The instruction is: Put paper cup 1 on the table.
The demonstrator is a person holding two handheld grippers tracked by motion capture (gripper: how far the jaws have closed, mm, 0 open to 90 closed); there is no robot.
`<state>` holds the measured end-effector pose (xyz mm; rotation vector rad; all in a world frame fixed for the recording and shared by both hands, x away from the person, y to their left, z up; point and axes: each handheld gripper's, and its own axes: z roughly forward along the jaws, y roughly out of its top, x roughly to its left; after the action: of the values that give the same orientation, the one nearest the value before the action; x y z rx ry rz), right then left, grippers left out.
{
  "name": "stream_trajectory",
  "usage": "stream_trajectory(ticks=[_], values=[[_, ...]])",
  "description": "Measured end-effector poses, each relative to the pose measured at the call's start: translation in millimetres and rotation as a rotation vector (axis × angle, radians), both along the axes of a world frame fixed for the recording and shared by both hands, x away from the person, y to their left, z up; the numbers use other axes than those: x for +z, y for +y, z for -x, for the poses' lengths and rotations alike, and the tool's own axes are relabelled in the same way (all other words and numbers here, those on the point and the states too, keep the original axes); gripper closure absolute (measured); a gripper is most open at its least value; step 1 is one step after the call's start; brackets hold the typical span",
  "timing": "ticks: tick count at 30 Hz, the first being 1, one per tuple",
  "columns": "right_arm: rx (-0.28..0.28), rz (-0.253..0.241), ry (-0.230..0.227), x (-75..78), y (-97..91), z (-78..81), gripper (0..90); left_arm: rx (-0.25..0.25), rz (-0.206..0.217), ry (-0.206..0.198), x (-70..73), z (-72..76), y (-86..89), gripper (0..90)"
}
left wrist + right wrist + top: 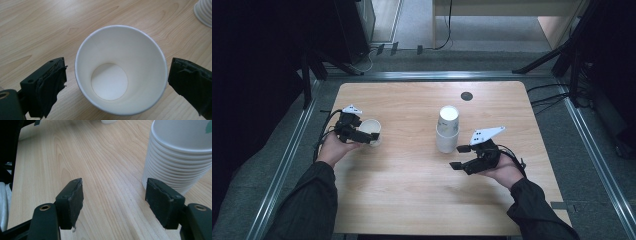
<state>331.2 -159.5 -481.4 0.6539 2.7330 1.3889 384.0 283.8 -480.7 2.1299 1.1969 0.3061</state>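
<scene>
A single white paper cup (371, 129) stands upright and empty at the table's left. My left gripper (366, 133) is open around it. In the left gripper view the cup (120, 62) sits between the two black pads (53, 82), which stand just clear of its rim. A stack of white paper cups (447, 130) stands mid-table, its rims layered close to the wood. My right gripper (457, 157) is open just in front of and to the right of the stack. Nothing lies between its jaws (115, 186), and the stack (180, 157) rises beyond the right-hand pad.
A small black round disc (467, 96) sits in the wooden table (412, 200) near its far edge. Metal floor rails (287, 165) run along both sides, and dark stand legs (547, 57) stand beyond the far corners.
</scene>
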Motion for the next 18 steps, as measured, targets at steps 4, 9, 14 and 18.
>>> stream_trajectory(ticks=[4,9,14,18], values=[[-0.004,-0.001,0.000,0.5,-0.6,-0.1,31.3,-0.002,0.016,-0.013,9.1,4.2,3.5,1.9],[-0.006,-0.001,0.003,1.0,-1.0,0.0,31.3,0.001,0.056,-0.013,22.0,10.2,6.2,2.0],[-0.010,0.000,0.004,1.5,-1.9,-0.3,31.3,-0.020,0.072,-0.018,32.6,16.6,4.4,2.2],[-0.012,-0.003,0.000,2.0,-2.8,-0.8,31.3,-0.049,0.079,-0.027,42.9,22.3,-0.5,2.2]])
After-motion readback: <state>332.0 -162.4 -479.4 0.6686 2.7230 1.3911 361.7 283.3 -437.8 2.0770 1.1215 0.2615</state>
